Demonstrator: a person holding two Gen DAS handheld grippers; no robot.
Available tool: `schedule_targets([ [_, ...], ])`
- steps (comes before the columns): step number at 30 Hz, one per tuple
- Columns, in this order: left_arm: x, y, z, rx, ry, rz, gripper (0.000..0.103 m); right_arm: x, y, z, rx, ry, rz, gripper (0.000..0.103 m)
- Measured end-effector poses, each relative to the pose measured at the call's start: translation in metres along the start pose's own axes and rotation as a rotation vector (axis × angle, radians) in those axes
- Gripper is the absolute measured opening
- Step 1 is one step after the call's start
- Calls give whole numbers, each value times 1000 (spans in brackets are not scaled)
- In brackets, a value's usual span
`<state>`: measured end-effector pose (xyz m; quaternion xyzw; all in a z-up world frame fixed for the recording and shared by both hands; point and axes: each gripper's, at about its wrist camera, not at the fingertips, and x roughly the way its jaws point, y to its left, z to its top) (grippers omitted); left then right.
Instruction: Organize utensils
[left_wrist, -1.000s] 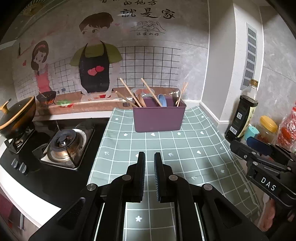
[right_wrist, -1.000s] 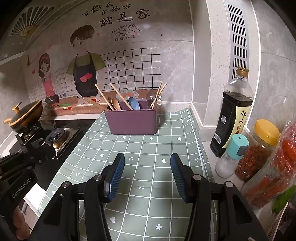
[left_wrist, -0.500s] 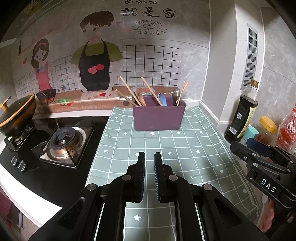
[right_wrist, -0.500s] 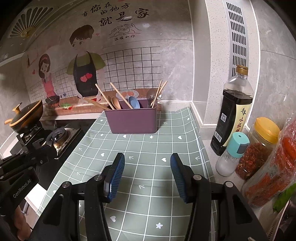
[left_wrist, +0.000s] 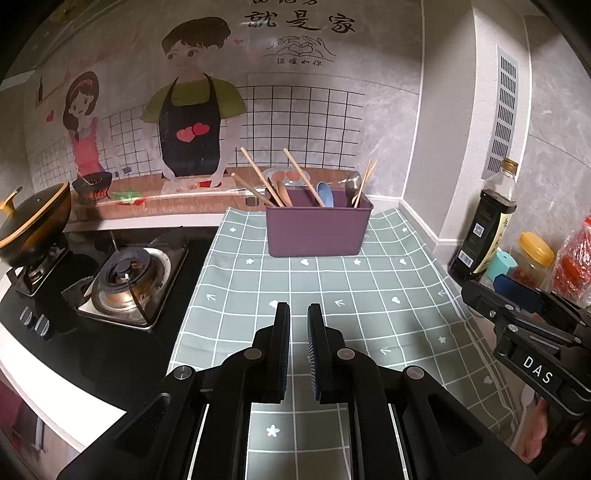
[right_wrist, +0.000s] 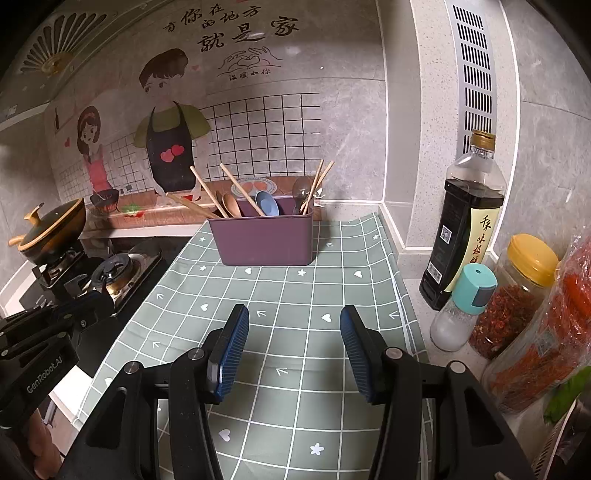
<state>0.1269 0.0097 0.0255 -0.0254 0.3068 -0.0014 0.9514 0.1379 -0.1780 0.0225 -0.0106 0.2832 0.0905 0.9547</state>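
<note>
A purple utensil holder (left_wrist: 317, 230) stands at the back of the green checked cloth (left_wrist: 332, 295); it also shows in the right wrist view (right_wrist: 264, 238). It holds wooden chopsticks (left_wrist: 303, 177), a wooden spoon (right_wrist: 232, 205), a blue spoon (left_wrist: 325, 194) and a metal spoon (left_wrist: 352, 184). My left gripper (left_wrist: 298, 321) is shut and empty above the cloth, well short of the holder. My right gripper (right_wrist: 294, 321) is open and empty above the cloth's right part; it also shows at the right edge of the left wrist view (left_wrist: 517, 299).
A gas stove (left_wrist: 125, 280) with a lidded pot (left_wrist: 33, 218) lies left of the cloth. A soy sauce bottle (right_wrist: 465, 221), a teal-capped shaker (right_wrist: 461, 310), a yellow-lidded jar (right_wrist: 513, 295) and a red bag (right_wrist: 554, 332) stand along the right wall.
Both grippers have drifted slightly back and up from the holder. Their jaws have not changed.
</note>
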Motion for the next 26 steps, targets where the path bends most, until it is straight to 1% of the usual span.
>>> schedule_targets([
  [18, 3, 0, -3, -15, 24, 7, 11, -1, -3, 0, 4, -1, -8, 49],
  [26, 4, -1, -4, -18, 27, -1, 11, -1, -5, 0, 6, 6, -13, 49],
])
